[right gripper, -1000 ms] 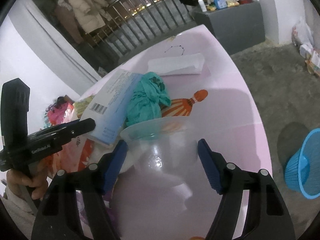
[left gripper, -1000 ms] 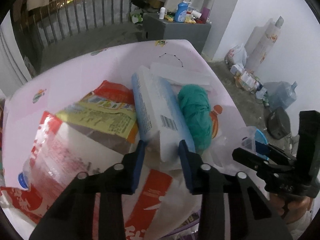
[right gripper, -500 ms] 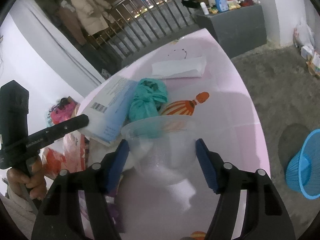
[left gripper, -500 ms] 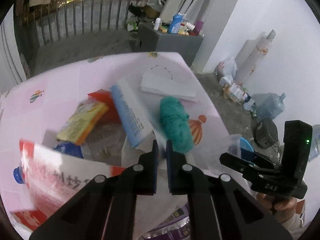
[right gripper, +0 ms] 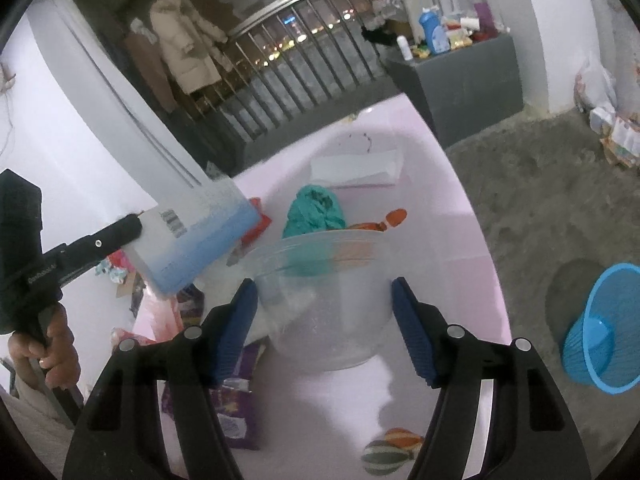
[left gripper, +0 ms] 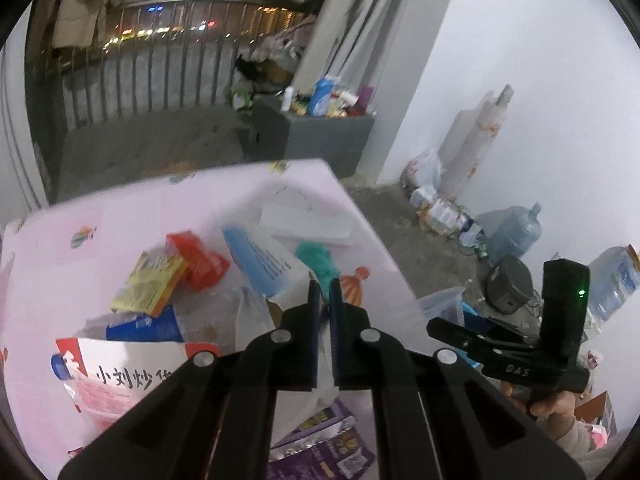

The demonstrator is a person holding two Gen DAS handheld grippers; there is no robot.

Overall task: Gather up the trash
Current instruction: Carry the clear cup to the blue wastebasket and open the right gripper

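My left gripper [left gripper: 325,294] is shut on the edge of a blue-and-white box [left gripper: 264,264] and holds it lifted above the pink table; the box also shows in the right wrist view [right gripper: 196,236], raised at the left. My right gripper [right gripper: 324,312] is closed around a clear plastic bowl [right gripper: 324,280] standing on the table. A teal crumpled cloth [right gripper: 314,210], a red packet [left gripper: 200,260], a yellow packet [left gripper: 150,284], a red-and-white bag [left gripper: 120,380] and a purple wrapper [left gripper: 320,444] lie on the table.
A white folded paper [right gripper: 356,168] lies at the table's far end. A blue mesh basket [right gripper: 600,332] stands on the floor at the right. A grey cabinet [right gripper: 460,72] with bottles stands beyond the table. Water jugs [left gripper: 512,232] and bags line the wall.
My left gripper closed on the blue-and-white box and lifted it up and back off the pile. My right gripper stayed around the clear bowl.
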